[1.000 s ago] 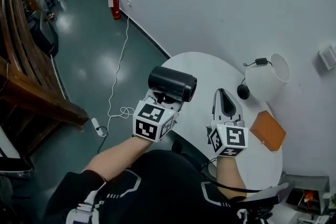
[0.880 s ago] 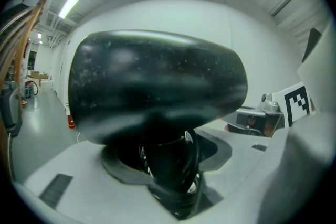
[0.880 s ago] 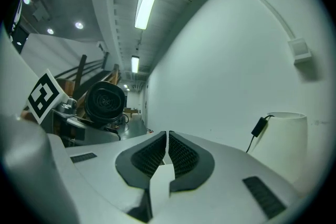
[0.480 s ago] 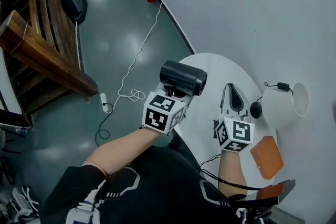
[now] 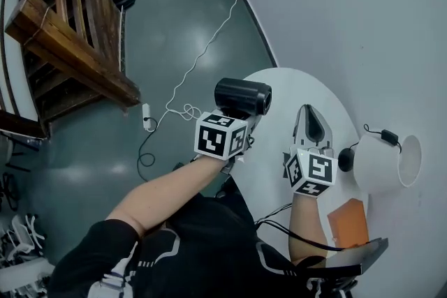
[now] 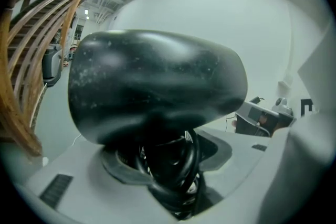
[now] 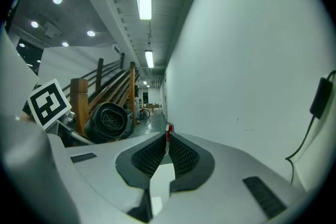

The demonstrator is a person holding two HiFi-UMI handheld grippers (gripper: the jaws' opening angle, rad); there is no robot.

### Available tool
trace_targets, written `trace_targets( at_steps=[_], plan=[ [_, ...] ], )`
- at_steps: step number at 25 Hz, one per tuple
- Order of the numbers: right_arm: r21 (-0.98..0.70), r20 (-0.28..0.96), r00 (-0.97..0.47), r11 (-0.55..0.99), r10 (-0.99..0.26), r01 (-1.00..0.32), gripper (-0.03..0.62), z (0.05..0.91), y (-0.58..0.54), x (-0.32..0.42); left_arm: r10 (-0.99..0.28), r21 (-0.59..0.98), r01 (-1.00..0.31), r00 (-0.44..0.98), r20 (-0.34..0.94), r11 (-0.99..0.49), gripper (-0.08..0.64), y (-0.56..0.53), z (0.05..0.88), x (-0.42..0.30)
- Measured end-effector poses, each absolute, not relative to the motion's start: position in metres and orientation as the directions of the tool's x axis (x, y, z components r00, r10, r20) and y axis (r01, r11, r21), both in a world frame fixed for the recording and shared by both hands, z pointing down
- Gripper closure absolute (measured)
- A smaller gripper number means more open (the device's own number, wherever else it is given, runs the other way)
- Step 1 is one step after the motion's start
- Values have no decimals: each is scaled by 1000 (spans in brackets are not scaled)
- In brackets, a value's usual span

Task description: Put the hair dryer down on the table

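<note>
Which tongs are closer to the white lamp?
Right. The right tongs are just beside the white lamp, shut and empty. The left tongs are farther off, on the far side of the right ones, gripping the hair dryer.

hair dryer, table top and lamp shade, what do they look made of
Hair dryer: likely hard plastic, black, satin; soft broad highlights, faint speckling in the left gripper view.
Table: smooth white top, perhaps laminate or painted board; even, no grain.
Lamp shade: white, matte, possibly fabric or paper; too small to tell.
</note>
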State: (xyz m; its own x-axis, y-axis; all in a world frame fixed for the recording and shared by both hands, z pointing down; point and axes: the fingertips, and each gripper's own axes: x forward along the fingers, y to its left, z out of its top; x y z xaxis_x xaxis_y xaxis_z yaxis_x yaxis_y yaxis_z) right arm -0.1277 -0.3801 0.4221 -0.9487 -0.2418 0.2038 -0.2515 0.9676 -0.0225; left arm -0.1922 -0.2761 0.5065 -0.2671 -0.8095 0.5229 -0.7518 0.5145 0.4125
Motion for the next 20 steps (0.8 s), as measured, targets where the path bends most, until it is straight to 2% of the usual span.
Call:
trace_targets(
  at_steps=[9, 20],
  plan=[
    [-25, 238, -959, 987, -151, -162, 563, 469, -394, -163, -745, 498, -609, -250, 619, 618, 331, -296, 559, -201],
    [-64, 310, -942, 986, -124, -151, 563, 535, -427, -196, -703, 542, -503, -207, 681, 673, 331, -338, 616, -224]
  ],
)
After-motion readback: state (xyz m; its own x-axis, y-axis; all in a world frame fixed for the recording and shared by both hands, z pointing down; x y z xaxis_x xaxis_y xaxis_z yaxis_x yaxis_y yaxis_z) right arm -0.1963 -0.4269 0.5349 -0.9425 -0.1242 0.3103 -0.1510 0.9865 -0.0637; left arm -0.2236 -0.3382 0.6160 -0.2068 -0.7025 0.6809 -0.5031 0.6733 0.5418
